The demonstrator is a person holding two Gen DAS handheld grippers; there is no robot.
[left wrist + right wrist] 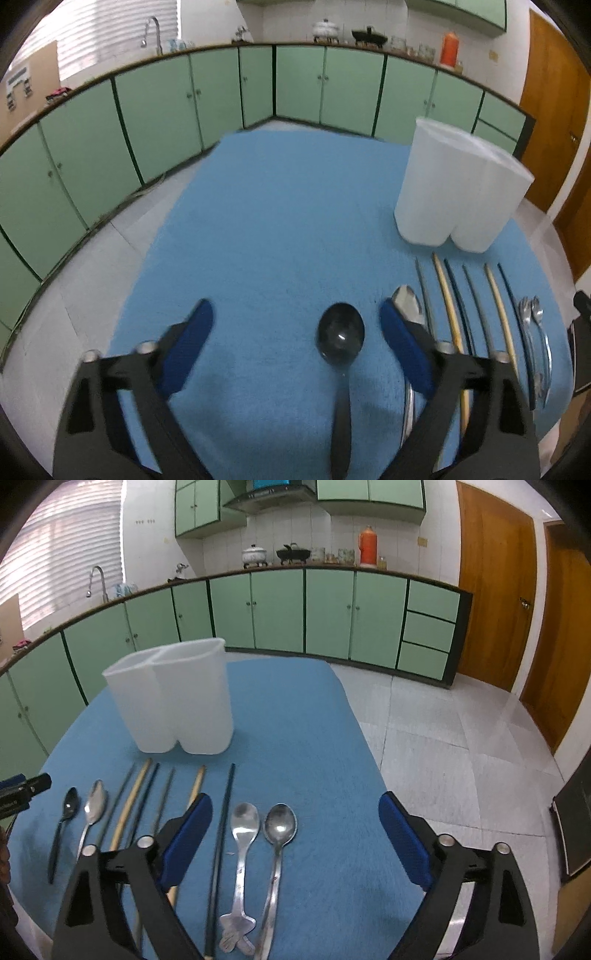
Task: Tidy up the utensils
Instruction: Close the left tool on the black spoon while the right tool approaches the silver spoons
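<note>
In your left wrist view, your left gripper (297,332) hangs over the blue cloth (280,206) with its blue-padded jaws spread wide and nothing clamped. The black ladle-like spoon (340,334) lies between them, bowl pointing away, touching neither pad. Just to the right, a steel spoon (406,299) sits partly behind the right finger, then a row of 6 chopsticks (448,306), then 2 more steel spoons (535,332) near the cloth's edge. The white 2-compartment holder (458,188) stands upright beyond the chopsticks.

In your right wrist view, your right gripper (295,823) also has its jaws wide apart, gripping nothing. 2 steel spoons (279,827) and 1 dark chopstick (225,812) lie between the fingers, untouched. The other chopsticks, a steel spoon (95,805) and the black spoon (70,806) lie further left. The white holder (177,701) stands just behind the row.
</note>
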